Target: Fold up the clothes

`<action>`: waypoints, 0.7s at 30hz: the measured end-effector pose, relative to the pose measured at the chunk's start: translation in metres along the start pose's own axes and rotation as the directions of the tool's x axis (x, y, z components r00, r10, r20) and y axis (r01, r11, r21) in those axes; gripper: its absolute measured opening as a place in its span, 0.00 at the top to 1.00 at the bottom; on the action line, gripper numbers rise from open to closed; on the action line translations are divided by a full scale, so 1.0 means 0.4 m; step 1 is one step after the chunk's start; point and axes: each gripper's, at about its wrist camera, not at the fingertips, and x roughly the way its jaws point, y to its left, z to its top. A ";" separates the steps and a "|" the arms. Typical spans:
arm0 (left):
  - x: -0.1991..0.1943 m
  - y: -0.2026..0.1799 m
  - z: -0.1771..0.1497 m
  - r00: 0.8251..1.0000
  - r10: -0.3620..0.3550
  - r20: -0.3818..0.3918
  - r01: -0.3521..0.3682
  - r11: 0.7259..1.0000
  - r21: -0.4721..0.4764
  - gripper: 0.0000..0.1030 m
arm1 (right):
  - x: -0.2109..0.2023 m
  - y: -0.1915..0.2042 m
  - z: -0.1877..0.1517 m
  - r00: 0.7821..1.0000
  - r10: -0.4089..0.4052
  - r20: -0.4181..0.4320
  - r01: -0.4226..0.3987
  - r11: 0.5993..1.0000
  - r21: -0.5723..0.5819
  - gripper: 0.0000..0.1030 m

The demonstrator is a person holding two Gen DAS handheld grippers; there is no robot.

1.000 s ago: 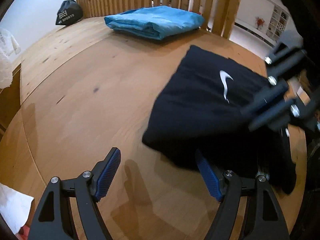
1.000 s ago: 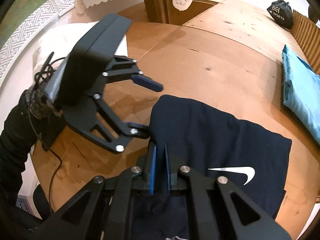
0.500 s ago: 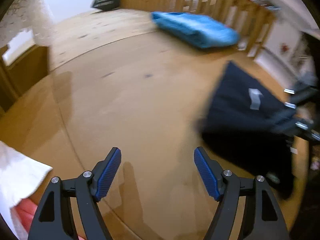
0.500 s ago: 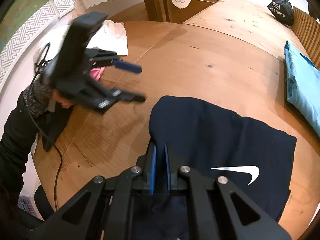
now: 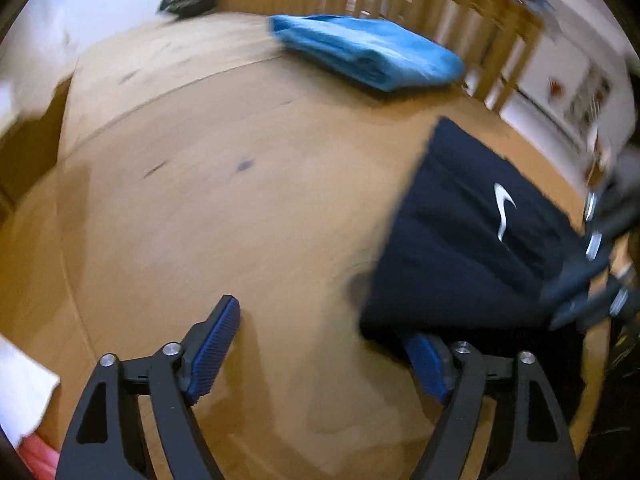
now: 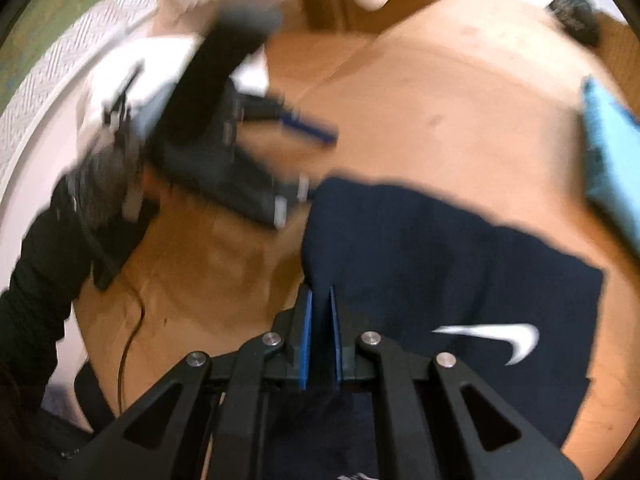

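The left claw [image 5: 324, 344] hangs over the bare wooden worktop [image 5: 224, 216] just left of the navy garment [image 5: 472, 248], jaws spread wide and still opening, nothing between them. The navy garment lies folded on the worktop. At its near edge the right claw [image 6: 319, 320] has its jaws opening, a narrow gap, cloth between them. Beyond the garment lies a folded blue cloth [image 5: 368, 54].

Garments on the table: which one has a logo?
The dark navy garment, nearest the right tongs: a white swoosh is on it. The folded blue garment by the wooden railing shows none.
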 end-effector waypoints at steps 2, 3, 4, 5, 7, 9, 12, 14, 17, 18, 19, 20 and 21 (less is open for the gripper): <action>-0.018 0.025 -0.014 0.999 0.032 -0.002 -0.032 0.999 -0.025 0.22 | 0.019 0.002 -0.011 0.998 0.035 -0.048 -0.035 0.999 0.013 0.89; -0.030 0.027 -0.023 0.999 0.033 -0.007 -0.034 0.999 -0.029 0.22 | 0.010 -0.001 -0.016 0.997 0.055 -0.044 -0.054 0.998 0.018 0.89; -0.044 0.025 -0.032 0.999 0.047 -0.006 -0.047 0.999 -0.020 0.22 | -0.010 -0.008 -0.027 0.998 0.056 -0.032 -0.056 0.998 0.015 0.88; -0.061 0.018 -0.042 0.998 0.069 -0.001 -0.069 0.998 -0.002 0.23 | -0.032 -0.016 -0.039 0.999 0.051 -0.019 -0.051 0.999 0.010 0.87; -0.088 0.011 -0.061 0.995 0.102 0.001 -0.102 0.995 0.022 0.23 | -0.076 -0.032 -0.063 0.999 0.041 0.006 -0.041 0.999 0.001 0.81; -0.103 0.017 -0.078 0.994 0.105 -0.022 -0.104 0.994 0.016 0.23 | -0.088 -0.068 -0.099 1.000 -0.001 -0.013 0.001 1.000 0.010 0.78; -0.114 0.020 -0.083 0.993 0.114 -0.021 -0.115 0.992 -0.047 0.23 | -0.063 -0.124 -0.165 0.997 0.003 -0.073 0.002 0.998 0.063 0.78; -0.127 0.008 -0.083 0.997 0.080 0.002 -0.080 0.992 -0.093 0.23 | -0.055 -0.125 -0.196 0.996 -0.024 -0.081 0.026 0.999 0.032 0.78; -0.135 -0.068 -0.061 0.998 0.026 0.053 -0.022 0.997 -0.074 0.23 | -0.068 -0.122 -0.227 0.992 -0.063 -0.107 0.062 0.998 -0.012 0.78; -0.132 -0.104 -0.051 0.998 0.010 0.057 -0.007 0.999 -0.053 0.23 | -0.089 -0.127 -0.234 0.993 -0.063 -0.096 0.063 0.998 -0.008 0.78; -0.128 -0.137 -0.048 0.999 -0.011 0.053 0.013 0.999 -0.036 0.23 | -0.116 -0.136 -0.241 0.995 -0.064 -0.070 0.064 0.998 -0.002 0.78; -0.126 -0.176 -0.051 0.999 -0.030 0.044 0.031 0.999 -0.015 0.23 | -0.144 -0.154 -0.251 0.996 -0.081 -0.043 0.082 0.997 0.009 0.78; -0.127 -0.219 -0.059 0.998 -0.046 0.033 0.045 0.999 0.011 0.23 | -0.172 -0.174 -0.262 0.994 -0.104 -0.017 0.104 0.994 0.021 0.78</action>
